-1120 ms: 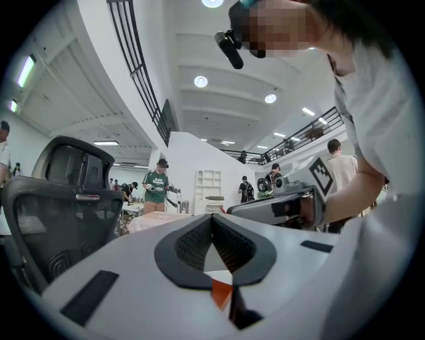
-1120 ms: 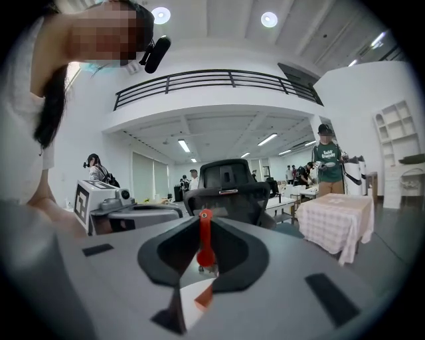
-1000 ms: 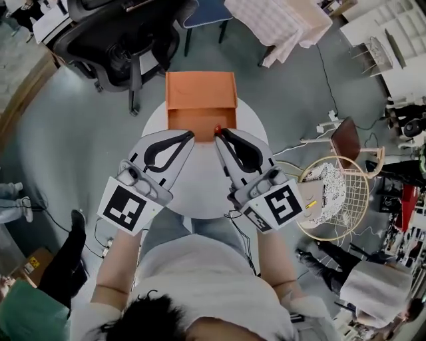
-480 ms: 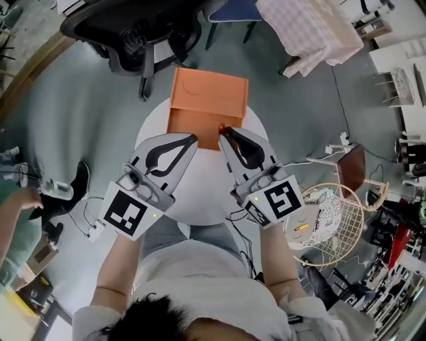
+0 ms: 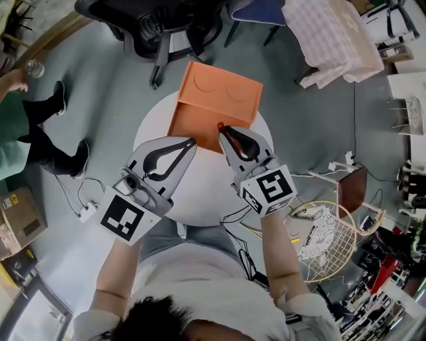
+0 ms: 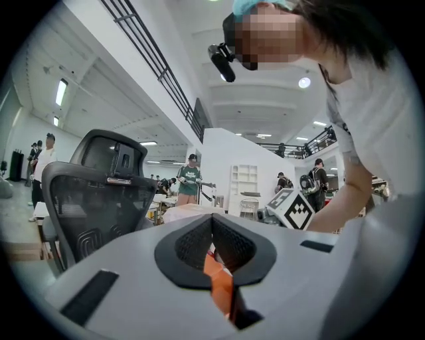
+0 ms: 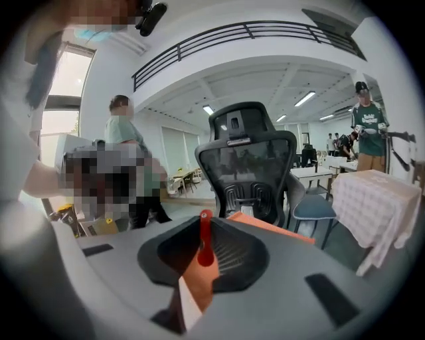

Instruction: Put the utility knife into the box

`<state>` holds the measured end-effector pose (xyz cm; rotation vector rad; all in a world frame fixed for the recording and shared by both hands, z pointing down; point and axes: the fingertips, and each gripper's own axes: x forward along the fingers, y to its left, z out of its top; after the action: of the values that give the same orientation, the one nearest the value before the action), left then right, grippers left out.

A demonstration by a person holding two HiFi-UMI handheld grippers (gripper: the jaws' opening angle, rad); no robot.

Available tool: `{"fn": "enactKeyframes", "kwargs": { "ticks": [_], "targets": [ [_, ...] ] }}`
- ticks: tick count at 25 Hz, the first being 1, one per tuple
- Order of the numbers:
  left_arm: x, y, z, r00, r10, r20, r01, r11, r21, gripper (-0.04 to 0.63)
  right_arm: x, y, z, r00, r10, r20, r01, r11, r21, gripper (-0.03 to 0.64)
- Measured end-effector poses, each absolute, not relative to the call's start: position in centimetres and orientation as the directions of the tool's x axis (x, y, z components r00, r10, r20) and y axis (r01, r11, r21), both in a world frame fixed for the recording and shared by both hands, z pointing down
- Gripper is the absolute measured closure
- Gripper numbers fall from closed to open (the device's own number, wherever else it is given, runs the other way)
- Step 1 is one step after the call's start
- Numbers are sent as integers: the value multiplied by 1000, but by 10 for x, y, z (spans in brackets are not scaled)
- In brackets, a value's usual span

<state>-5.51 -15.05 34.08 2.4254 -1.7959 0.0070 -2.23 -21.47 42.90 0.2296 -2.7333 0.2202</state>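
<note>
An orange box (image 5: 214, 105) stands open at the far side of the round white table (image 5: 200, 190). My right gripper (image 5: 220, 126) is shut on the thin red utility knife (image 5: 219, 124), its tips right at the box's near edge. In the right gripper view the red knife (image 7: 202, 240) stands upright between the jaws of the right gripper (image 7: 202, 216), with the orange box (image 7: 269, 226) just beyond. My left gripper (image 5: 192, 140) hovers over the table beside it, shut with nothing in it. Through the left gripper (image 6: 212, 220) a strip of the box (image 6: 217, 282) shows.
A black office chair (image 5: 160, 26) stands behind the table, a blue seat (image 5: 256, 10) and a checked cloth (image 5: 333, 40) further right. A wire basket chair (image 5: 329, 230) stands at the right. A person in green (image 5: 20, 133) is at the left, near a power strip (image 5: 86, 212).
The head view has swung, so the box sits tilted and further right. Both grippers stay shut; the right one still holds the knife at the box's near edge. A person has come in at the left.
</note>
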Motion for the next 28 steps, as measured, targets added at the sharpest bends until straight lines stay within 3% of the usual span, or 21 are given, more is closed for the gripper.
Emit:
{"fn": "enactKeyframes", "kwargs": {
  "ticks": [16,28],
  "targets": [
    [-80,-125,365,158,-977,143,-983,-142,115,586,-45,-210,522,-800,22,600,-46,994,-98,561],
    [-100,-117,371,115,-982,150,-987,-96,127,586,-52,-209,585,-631,83,771,49,997,-66,561]
  ]
}}
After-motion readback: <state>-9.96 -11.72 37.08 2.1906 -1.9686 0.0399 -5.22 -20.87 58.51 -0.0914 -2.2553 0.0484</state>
